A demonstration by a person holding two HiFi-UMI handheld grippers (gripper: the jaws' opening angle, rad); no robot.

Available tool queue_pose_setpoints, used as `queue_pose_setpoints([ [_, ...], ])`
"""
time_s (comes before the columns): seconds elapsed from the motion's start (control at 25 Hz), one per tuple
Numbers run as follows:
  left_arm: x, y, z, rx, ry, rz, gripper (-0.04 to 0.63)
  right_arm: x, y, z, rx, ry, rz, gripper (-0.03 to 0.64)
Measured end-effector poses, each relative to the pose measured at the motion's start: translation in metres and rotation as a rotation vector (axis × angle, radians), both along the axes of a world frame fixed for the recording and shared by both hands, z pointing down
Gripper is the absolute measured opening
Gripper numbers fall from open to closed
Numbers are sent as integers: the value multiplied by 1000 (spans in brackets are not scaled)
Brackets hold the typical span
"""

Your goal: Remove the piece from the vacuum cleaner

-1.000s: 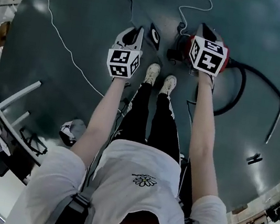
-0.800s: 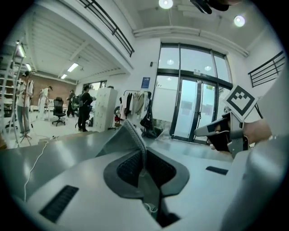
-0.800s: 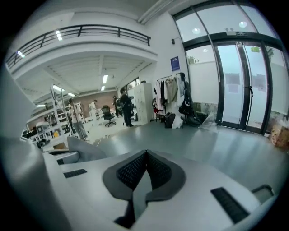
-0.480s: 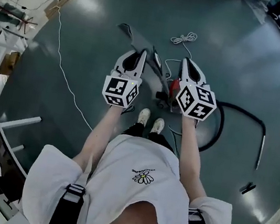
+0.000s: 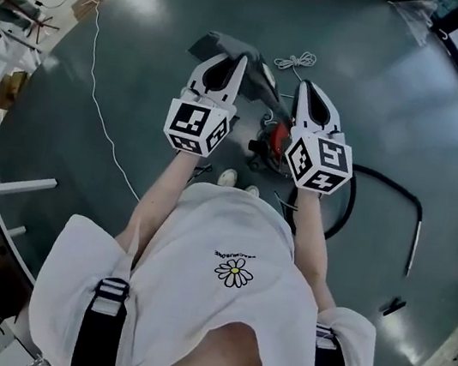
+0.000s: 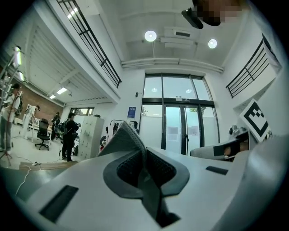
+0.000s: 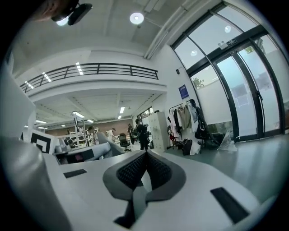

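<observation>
The red vacuum cleaner (image 5: pixel 276 139) stands on the dark floor just ahead of the person's feet. Its black hose (image 5: pixel 354 203) loops to the right and ends in a thin wand (image 5: pixel 414 244). My left gripper (image 5: pixel 234 64) is held up in the air, shut on a grey textured piece (image 6: pixel 123 137) that juts up and left from its pads. In the head view that grey piece (image 5: pixel 222 44) shows at the left gripper's tips. My right gripper (image 5: pixel 307 91) is raised beside it above the vacuum. Its pads (image 7: pixel 135 169) meet with nothing between them.
A coiled white cord (image 5: pixel 295 60) lies ahead on the floor, and a thin white cable (image 5: pixel 97 86) runs down the left. A small black part (image 5: pixel 392 307) lies at the right. A white frame (image 5: pixel 11 185) and benches stand at the left. People stand far off.
Both grippers have risen from near the vacuum on the floor and drawn closer together. The grey piece now shows at the left gripper's tips.
</observation>
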State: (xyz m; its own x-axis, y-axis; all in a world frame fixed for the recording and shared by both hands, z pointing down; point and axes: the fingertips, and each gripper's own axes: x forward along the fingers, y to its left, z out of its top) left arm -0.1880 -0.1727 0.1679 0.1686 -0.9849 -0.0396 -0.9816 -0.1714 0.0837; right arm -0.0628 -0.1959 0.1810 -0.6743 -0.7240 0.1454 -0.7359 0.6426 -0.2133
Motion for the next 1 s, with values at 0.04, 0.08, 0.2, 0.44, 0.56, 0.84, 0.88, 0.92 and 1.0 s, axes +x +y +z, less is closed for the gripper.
queue_pose_setpoints([
  [0.04, 2, 2, -2, 5, -3, 3, 25, -1, 4, 1, 13, 25, -2, 9],
  [0.08, 2, 2, -4, 10, -4, 4, 25, -2, 7, 2, 26, 46, -4, 9],
  [0.2, 0, 2, -8, 22, -1, -2, 25, -5, 11, 3, 52, 75, -12, 9],
  [0.44, -6, 2, -6, 20, 16, -9, 25, -3, 11, 4, 51, 82, -17, 9],
  [0.56, -6, 4, -7, 19, 21, -12, 25, -3, 13, 4, 54, 91, -22, 9],
  [0.84, -2, 6, -7, 21, 13, 3, 25, -4, 16, -1, 82, 111, -27, 9],
  [0.88, -1, 5, -7, 21, 11, 3, 25, -3, 15, -2, 83, 111, -25, 9],
  [0.92, 0, 5, -7, 20, 8, 5, 25, -2, 14, -2, 84, 109, -23, 9],
  [1.0, 3, 4, -5, 17, 2, 7, 25, 1, 12, -2, 84, 106, -17, 9],
])
